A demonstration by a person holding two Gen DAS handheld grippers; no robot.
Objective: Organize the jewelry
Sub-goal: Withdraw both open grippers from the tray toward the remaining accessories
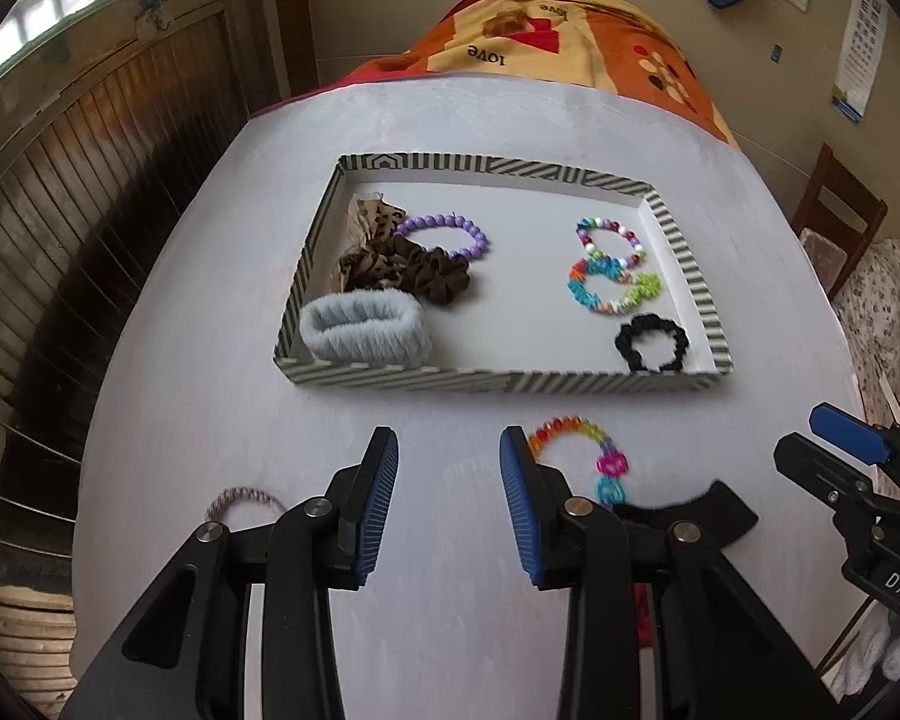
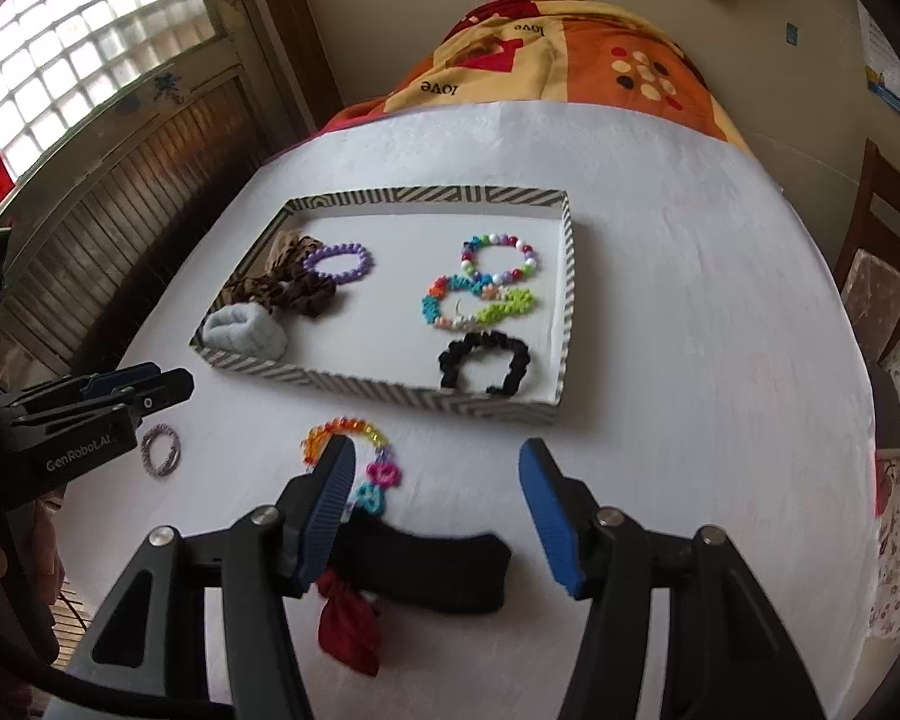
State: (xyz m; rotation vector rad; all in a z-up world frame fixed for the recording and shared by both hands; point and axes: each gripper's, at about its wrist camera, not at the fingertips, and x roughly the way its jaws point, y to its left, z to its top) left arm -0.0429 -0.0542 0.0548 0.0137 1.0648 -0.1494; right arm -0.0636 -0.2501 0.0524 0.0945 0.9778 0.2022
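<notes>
- The left gripper (image 1: pixel 449 504) hangs over the white table (image 1: pixel 198 420) with its jaws wide apart and nothing between them, just short of the striped tray (image 1: pixel 684 258).
- The right gripper (image 2: pixel 435 516) is likewise spread wide and holds nothing; it hovers above a black band (image 2: pixel 438 570) that lies flat on the table.
- A rainbow bracelet (image 1: pixel 576 444) lies on the table just in front of the tray's near wall, beside the left gripper's right finger; in the right wrist view the right gripper's left finger partly covers it.
- A dark red scrunchie (image 2: pixel 351 630) lies touching the near edge of the black band.
- A small purple-grey hair tie (image 2: pixel 161 450) lies on the table to the left, near the left gripper's tip.
- On the tray's left side sit a grey fuzzy band (image 1: pixel 366 324) in the near corner, a brown scrunchie (image 1: pixel 414 273) behind it and a purple bead bracelet (image 1: pixel 447 234) that touches the scrunchie; a leopard-print piece (image 1: pixel 372 222) is tucked against the left wall.
- On the tray's right side lie a multicolour bead bracelet (image 1: pixel 609 243), a loom-band bracelet (image 1: pixel 612 291) touching it, and a black scrunchie (image 1: pixel 651 342) nearest the front wall.
- An orange patterned blanket (image 1: pixel 570 30) lies beyond the table's far edge.
</notes>
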